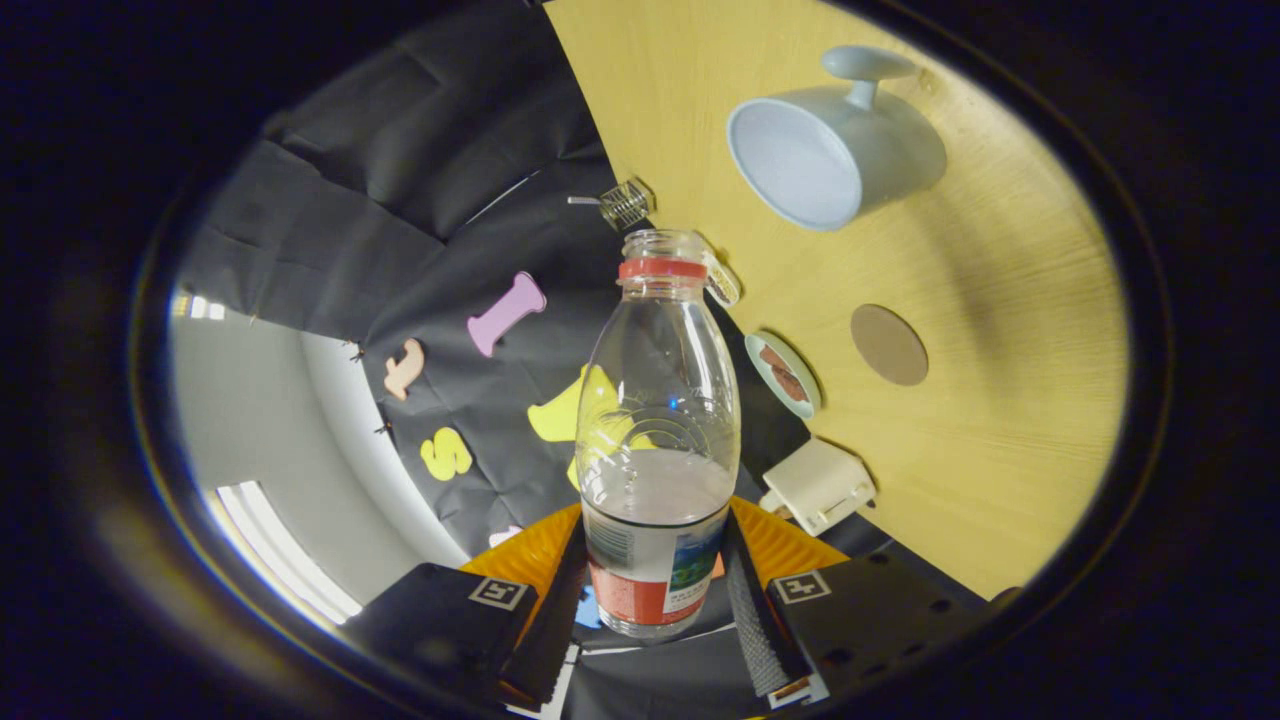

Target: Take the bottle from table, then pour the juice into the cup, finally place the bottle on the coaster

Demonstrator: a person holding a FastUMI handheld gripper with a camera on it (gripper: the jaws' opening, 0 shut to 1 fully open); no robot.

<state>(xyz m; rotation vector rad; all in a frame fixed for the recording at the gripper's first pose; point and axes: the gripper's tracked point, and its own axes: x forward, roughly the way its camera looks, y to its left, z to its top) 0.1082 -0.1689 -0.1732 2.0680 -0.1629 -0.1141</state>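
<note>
A clear plastic bottle (657, 440) with a red neck ring, no cap and a labelled base sits between my fingers, and my gripper (655, 600) is shut on its lower part. A little pale liquid lies in the bottle. The view is rolled, so the wooden table (1000, 420) stands tilted beside the bottle. Beyond the bottle's open mouth the pale blue cup (835, 150) stands on the table with its handle away from me; its inside looks empty. A round brown coaster (889, 344) lies on the table, between the cup and my fingers.
A small round dish (783, 374) with brown contents sits at the table's edge beside the coaster. A white boxy object (818, 485) rests near the edge close to my fingers. A small wire item (625, 204) and a clear piece (720, 280) lie near the bottle's mouth.
</note>
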